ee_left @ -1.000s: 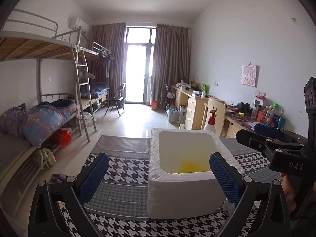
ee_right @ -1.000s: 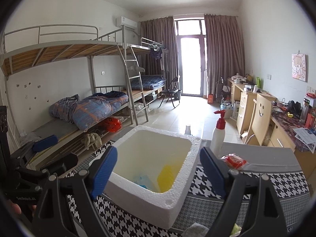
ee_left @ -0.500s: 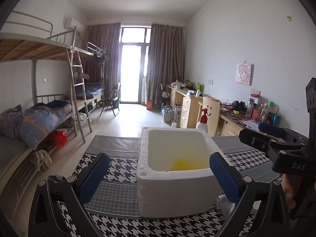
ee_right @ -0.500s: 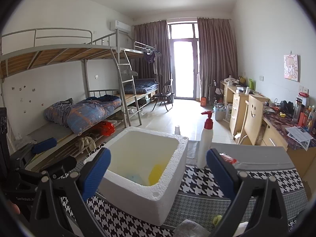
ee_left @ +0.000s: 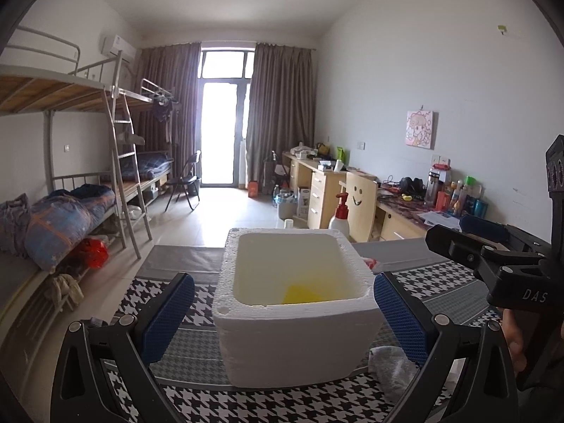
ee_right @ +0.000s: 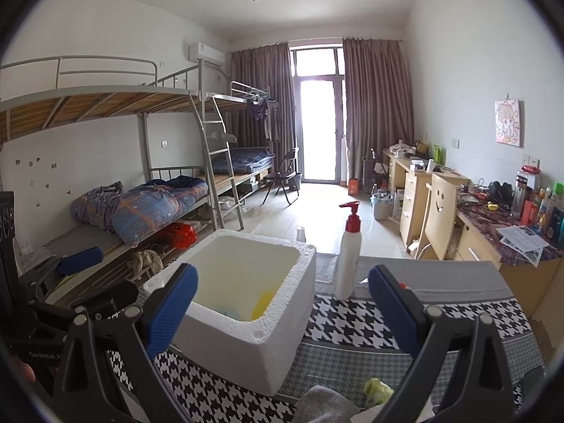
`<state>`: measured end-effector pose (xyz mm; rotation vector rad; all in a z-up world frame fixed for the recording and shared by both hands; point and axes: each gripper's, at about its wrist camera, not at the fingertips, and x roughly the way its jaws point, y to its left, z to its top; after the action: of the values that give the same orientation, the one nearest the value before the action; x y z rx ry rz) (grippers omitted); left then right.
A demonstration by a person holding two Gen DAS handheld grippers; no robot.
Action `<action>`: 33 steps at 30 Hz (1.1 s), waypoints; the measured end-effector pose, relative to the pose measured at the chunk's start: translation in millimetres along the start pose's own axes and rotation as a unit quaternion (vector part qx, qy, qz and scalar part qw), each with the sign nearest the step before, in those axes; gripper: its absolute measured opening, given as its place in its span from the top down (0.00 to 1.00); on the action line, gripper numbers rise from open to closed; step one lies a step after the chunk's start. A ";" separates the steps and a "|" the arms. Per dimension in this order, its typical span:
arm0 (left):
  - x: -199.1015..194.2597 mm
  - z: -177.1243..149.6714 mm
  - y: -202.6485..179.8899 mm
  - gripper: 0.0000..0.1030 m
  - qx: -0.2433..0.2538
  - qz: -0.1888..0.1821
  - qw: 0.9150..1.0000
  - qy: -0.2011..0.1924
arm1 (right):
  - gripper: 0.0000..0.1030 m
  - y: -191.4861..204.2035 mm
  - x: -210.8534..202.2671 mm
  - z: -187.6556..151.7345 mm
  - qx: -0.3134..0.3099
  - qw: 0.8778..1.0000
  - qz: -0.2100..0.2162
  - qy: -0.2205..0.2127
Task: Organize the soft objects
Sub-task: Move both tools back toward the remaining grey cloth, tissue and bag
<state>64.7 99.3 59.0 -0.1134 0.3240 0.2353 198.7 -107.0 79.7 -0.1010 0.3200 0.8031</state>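
Observation:
A white foam box (ee_left: pixel 299 338) stands on the houndstooth cloth (ee_left: pixel 183 292); it also shows in the right wrist view (ee_right: pixel 268 345). A yellow soft item (ee_left: pixel 305 294) lies inside it, with a pale blue one (ee_right: pixel 227 313) beside it. My left gripper (ee_left: pixel 282 320) is open and empty, its pads level with the box's near corners. My right gripper (ee_right: pixel 282 306) is open and empty, to the right of the box. A grey cloth (ee_left: pixel 391 370) lies by the box's near right corner, and also shows in the right wrist view (ee_right: pixel 320 405), next to a small yellow-green soft item (ee_right: pixel 377 389).
A white pump bottle with a red top (ee_right: pixel 349 257) stands behind the box on the right. A red packet (ee_left: pixel 370 263) lies past the box. Bunk beds (ee_right: pixel 141 204) are on the left, cluttered desks (ee_right: pixel 493 225) on the right.
Both grippers have drawn back and a little up from the box. The grey cloth and the yellow-green item have come into view near the box. Both grippers stay open.

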 end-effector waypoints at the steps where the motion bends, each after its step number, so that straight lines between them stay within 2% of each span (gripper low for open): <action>1: 0.1 -0.5 -2.0 0.01 0.002 -0.003 1.000 0.000 | 0.04 -0.8 -1.3 -0.3 0.000 1.000 -0.002 -0.001; 33: 3.7 -12.2 -46.5 0.01 0.030 -0.075 0.997 0.006 | 0.04 -40.1 -34.5 -26.7 0.030 0.997 -0.066 -0.003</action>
<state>75.9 53.4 49.6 -0.0801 0.3317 0.0762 198.7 -164.2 64.2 -0.0631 0.3283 0.6615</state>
